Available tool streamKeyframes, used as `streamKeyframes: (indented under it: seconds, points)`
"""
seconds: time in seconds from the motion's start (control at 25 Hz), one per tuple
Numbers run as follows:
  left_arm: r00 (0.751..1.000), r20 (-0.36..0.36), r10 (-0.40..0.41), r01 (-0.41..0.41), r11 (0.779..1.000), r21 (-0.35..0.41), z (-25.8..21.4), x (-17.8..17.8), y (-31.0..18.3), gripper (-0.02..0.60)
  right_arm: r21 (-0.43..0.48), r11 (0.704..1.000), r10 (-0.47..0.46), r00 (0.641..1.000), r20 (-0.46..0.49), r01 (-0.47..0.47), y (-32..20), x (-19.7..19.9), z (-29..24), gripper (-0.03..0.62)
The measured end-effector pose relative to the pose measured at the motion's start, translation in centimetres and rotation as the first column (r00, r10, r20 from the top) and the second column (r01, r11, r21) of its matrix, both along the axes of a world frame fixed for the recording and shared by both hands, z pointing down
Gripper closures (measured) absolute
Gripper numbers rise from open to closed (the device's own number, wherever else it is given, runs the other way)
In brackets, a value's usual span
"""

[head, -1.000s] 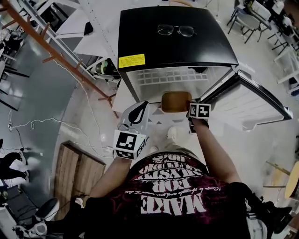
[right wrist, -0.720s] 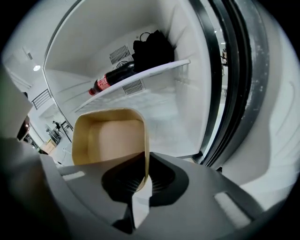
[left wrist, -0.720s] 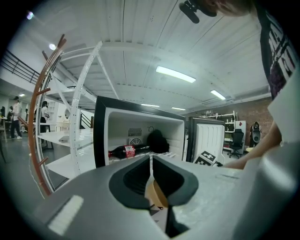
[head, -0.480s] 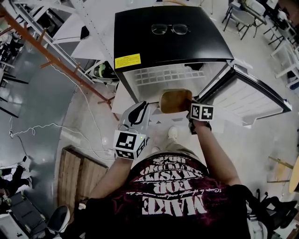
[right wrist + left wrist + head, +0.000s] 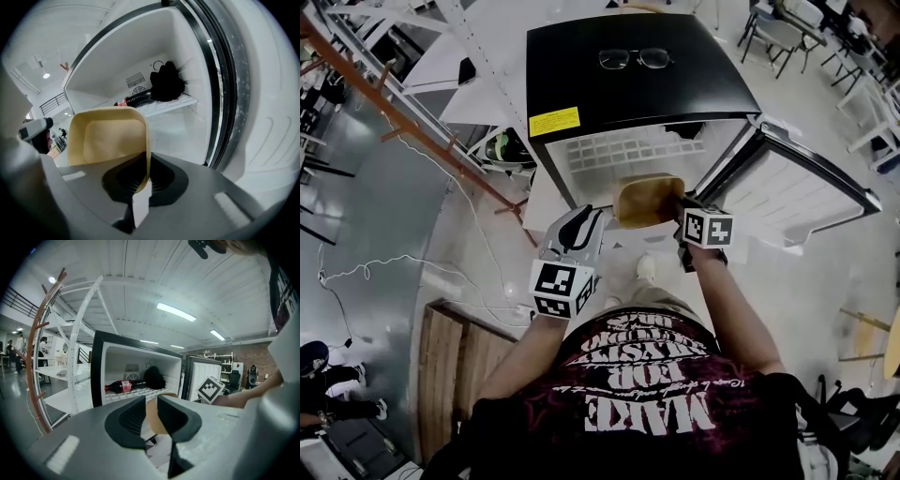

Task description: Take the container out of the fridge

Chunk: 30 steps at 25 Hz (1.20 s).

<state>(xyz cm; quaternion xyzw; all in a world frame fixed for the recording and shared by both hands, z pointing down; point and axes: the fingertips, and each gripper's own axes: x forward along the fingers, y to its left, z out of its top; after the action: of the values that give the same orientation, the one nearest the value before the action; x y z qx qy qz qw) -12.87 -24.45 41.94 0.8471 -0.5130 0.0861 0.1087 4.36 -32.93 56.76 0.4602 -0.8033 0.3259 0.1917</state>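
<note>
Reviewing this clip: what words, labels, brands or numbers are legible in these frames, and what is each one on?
"MAKE": printed on the person's shirt, seen upside down; the shirt's other lines cannot be read reliably.
Yellow sticker on top of the fridge: print too small to read.
Red label on the bottle lying inside the fridge: too blurred to read.

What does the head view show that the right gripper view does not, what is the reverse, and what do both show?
Only the head view: glasses and a yellow label on the fridge. Only the right gripper view: a bottle lying inside, and the right gripper shut on the rim of the container. Both: the container and the open fridge.
</note>
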Motion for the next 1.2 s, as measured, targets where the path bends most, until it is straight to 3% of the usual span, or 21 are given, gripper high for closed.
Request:
streamKeyframes:
  seconds: [0.36,0.68,0.96,1.2]
  points:
    - [0.997,-0.015,0.071,-0.071,0.995,-0.068,1.2,1.2,0.2,0.442,0.068,0.997,-0.021,1.0,0.013,0.02,0.6,-1.4,-4.2,0.566]
    - [0.994,-0.041,0.105,-0.109,0.991,-0.084,1.5,1.8,-0.1,0.425,0.1,0.995,-0.03,0.999,0.021,0.028,0.5,-2.1,-5.6,0.566]
    - [0.992,-0.029,0.121,-0.123,0.984,-0.125,2.4,2.2,0.0,0.417,0.134,0.99,-0.038,0.999,0.037,0.033,0.9,-2.6,-7.4,0.565]
    - [0.992,-0.024,0.123,-0.125,0.985,-0.118,2.1,2.8,-0.3,0.419,0.179,0.983,-0.033,0.999,0.026,0.027,1.2,-1.8,-9.4,0.563]
